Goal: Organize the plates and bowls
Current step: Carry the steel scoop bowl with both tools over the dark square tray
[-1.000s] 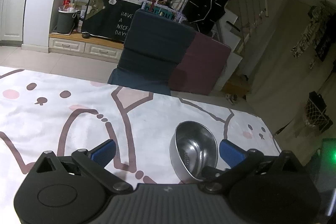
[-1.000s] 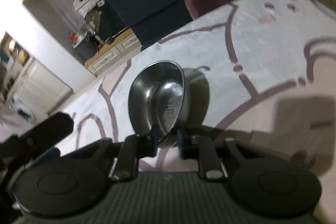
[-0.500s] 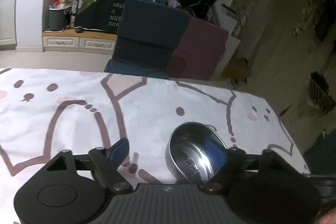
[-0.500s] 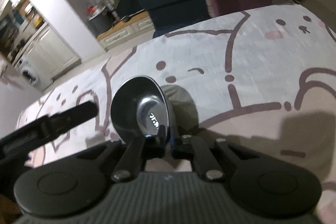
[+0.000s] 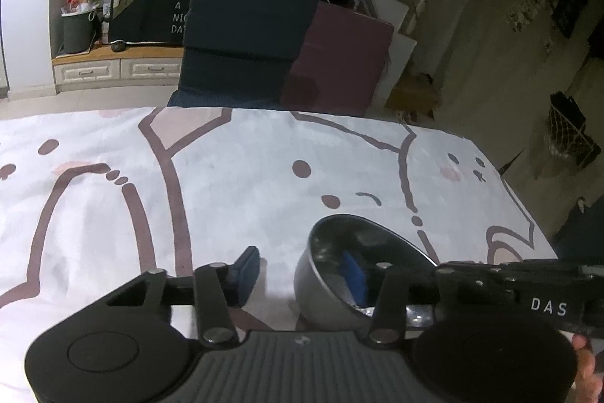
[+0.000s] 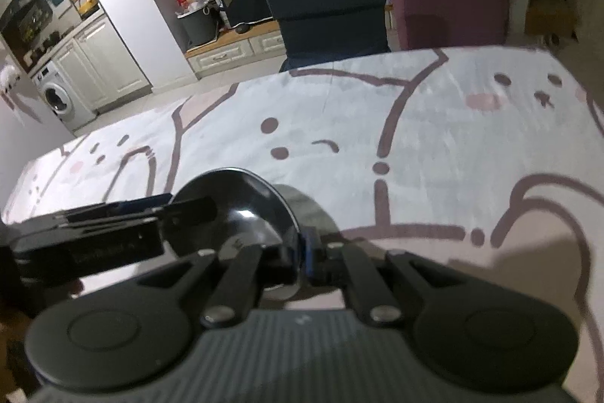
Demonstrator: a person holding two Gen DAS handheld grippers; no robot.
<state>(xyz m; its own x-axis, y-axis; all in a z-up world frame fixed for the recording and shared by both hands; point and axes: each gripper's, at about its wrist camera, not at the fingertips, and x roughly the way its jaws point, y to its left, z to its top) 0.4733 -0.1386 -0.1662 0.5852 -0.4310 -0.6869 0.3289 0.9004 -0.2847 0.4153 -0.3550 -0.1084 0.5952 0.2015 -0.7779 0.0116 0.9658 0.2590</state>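
Pinching the steel bowl (image 6: 241, 214) rim, right tongs (image 6: 302, 259) near cloth edge.

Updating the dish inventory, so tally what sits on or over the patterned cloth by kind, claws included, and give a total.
Steel bowl: 1
Left claw, one finger inside the bowl, just been closing: 1
Right claw, shut on the bowl rim: 1
Plates: 0
Total: 3
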